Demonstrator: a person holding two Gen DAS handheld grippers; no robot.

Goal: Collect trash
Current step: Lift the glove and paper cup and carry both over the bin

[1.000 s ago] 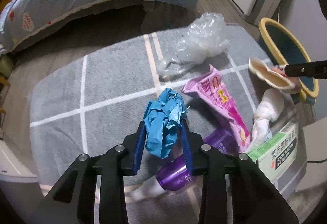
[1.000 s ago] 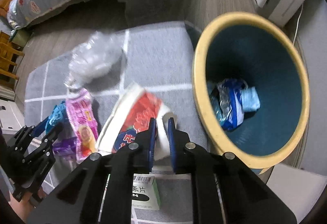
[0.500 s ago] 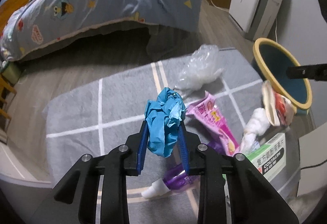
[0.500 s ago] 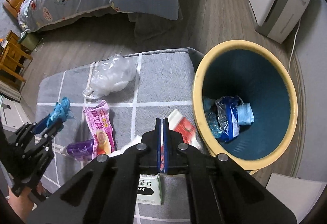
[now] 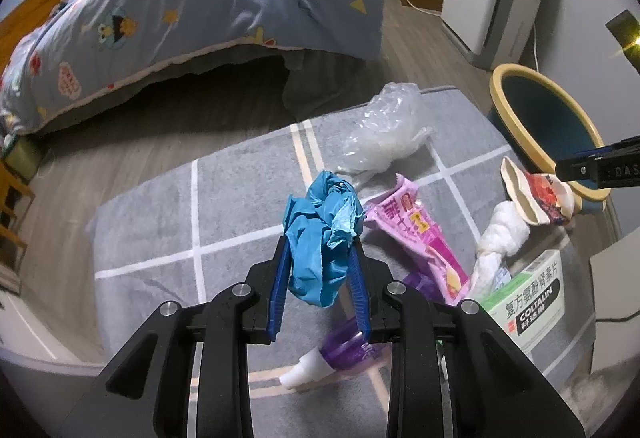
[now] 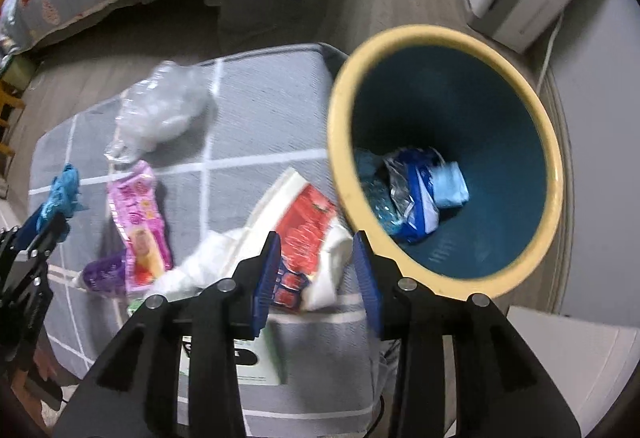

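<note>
My right gripper [image 6: 316, 270] fingers have just spread, dropping the flattened red and white paper cup [image 6: 304, 230] onto the grey rug beside the yellow-rimmed blue bin [image 6: 448, 78]. It missed. My left gripper [image 5: 320, 278] pinches the crumpled blue glove [image 5: 320, 234], mid-frame.

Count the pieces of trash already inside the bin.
3 show at the bottom of the bin: a teal bag on the left, a blue and white wrapper in the middle, a pale blue packet on the right. More may lie beneath.
</note>
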